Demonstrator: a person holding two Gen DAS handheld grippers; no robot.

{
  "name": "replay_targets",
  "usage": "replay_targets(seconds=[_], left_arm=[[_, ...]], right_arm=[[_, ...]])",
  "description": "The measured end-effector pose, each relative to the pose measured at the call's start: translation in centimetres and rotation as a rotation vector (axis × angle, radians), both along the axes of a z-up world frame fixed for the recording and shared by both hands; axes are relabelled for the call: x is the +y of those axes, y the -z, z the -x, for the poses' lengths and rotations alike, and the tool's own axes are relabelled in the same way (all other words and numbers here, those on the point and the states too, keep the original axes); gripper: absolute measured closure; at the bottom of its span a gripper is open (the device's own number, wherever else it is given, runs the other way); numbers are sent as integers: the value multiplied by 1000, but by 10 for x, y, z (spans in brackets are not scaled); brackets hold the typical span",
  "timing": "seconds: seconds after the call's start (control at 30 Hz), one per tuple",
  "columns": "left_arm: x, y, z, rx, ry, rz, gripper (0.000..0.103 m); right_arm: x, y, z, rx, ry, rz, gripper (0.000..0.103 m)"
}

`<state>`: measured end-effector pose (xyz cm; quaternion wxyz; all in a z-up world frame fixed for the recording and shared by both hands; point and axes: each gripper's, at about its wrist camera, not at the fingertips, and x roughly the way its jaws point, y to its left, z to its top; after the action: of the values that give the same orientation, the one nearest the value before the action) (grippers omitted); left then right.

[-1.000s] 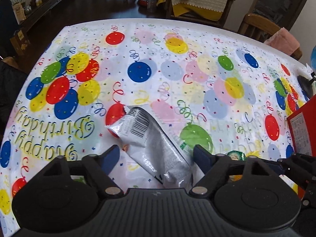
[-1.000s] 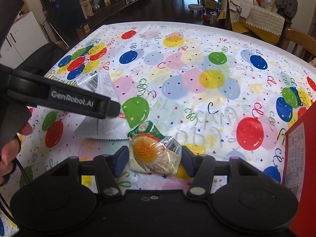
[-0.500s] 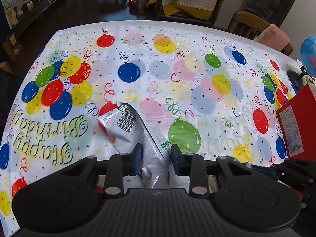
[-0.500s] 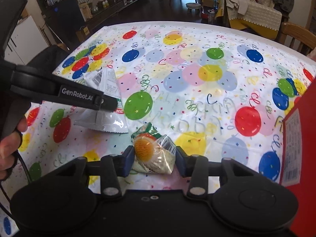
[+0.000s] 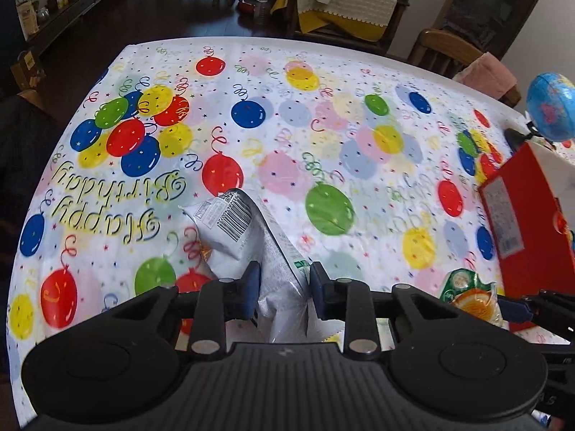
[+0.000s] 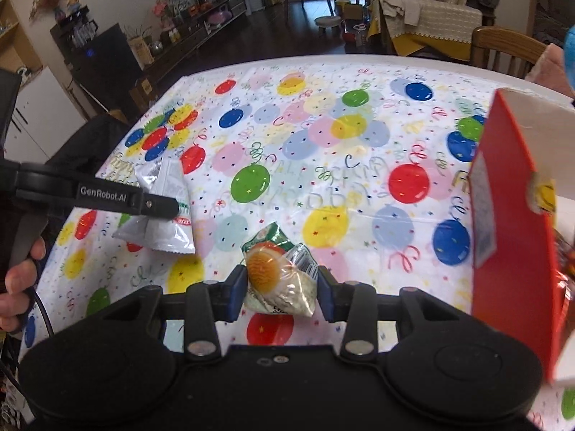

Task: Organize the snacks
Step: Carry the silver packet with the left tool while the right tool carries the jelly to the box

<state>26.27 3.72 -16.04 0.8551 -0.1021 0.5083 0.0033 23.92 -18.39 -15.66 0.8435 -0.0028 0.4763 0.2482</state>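
Observation:
A silver snack bag (image 5: 233, 222) with a barcode is pinched at its lower end by my left gripper (image 5: 282, 280), which is shut on it and holds it off the balloon tablecloth (image 5: 323, 125). The right wrist view shows the same bag (image 6: 169, 230) hanging from the left gripper (image 6: 169, 208) on the left. A small clear packet with an orange disc and green top (image 6: 266, 269) sits between the pads of my right gripper (image 6: 282, 283). Those jaws are closing and both pads press on the packet. It also shows at the left wrist view's lower right (image 5: 470, 294).
An open red box (image 6: 510, 251) stands at the table's right edge, close to the right gripper, and also appears in the other view (image 5: 521, 222). A blue globe (image 5: 550, 111) stands behind it. Wooden chairs (image 6: 503, 50) line the far side. A hand (image 6: 18, 280) holds the left gripper.
Both grippers closed on their snacks and lifted them off the tablecloth. Both hands moved right, so the red box now looms larger in the right wrist view.

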Motion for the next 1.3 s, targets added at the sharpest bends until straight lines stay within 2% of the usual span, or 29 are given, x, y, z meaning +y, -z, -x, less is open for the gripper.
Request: replay_targets(seconds=[0.3, 0.73, 1.0, 1.3], left_arm=[[-26, -33, 32, -53, 41, 15, 74], [-101, -87, 59, -146, 177, 13, 74], [-157, -103, 59, -187, 265, 12, 74], [-218, -104, 42, -194, 323, -5, 74]], right_arm=[[-32, -35, 31, -52, 54, -37, 64], [-99, -75, 60, -131, 157, -64, 64], [-150, -90, 65, -175, 237, -61, 64], [-203, -92, 59, -203, 305, -42, 64]])
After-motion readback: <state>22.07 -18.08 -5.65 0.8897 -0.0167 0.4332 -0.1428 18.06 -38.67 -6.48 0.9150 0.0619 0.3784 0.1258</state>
